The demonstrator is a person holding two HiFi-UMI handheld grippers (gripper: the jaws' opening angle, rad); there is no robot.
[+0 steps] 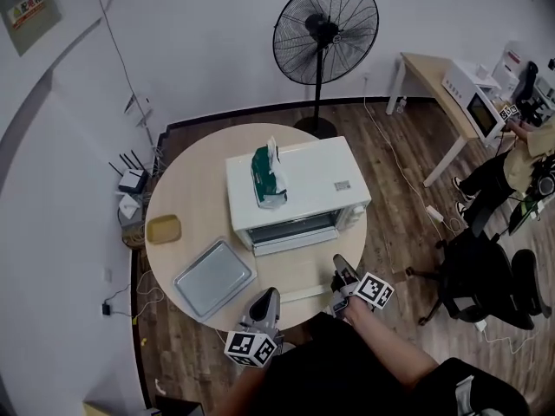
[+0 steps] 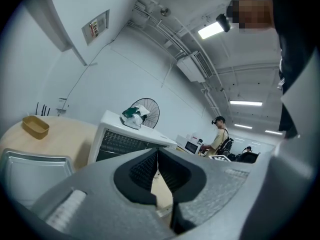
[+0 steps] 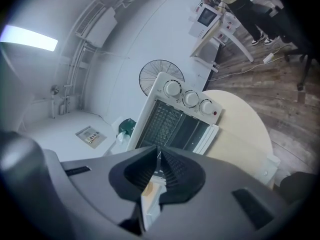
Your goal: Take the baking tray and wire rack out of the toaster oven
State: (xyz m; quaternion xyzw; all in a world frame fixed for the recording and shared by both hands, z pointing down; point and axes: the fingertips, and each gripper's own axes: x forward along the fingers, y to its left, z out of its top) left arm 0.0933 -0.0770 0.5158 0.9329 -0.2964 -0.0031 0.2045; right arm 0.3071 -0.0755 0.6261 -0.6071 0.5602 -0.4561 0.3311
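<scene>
The left gripper (image 1: 267, 292) has its fingers pressed together on nothing, above the counter (image 1: 186, 193) edge, and the baking tray (image 1: 214, 277) lies on the counter just ahead of them and to their left. The right gripper (image 1: 340, 261) also has its fingers together and empty. The toaster oven (image 1: 303, 185) stands ahead of both pairs of fingers, apart from them, with the wire rack (image 3: 164, 119) showing as a grid in its front.
</scene>
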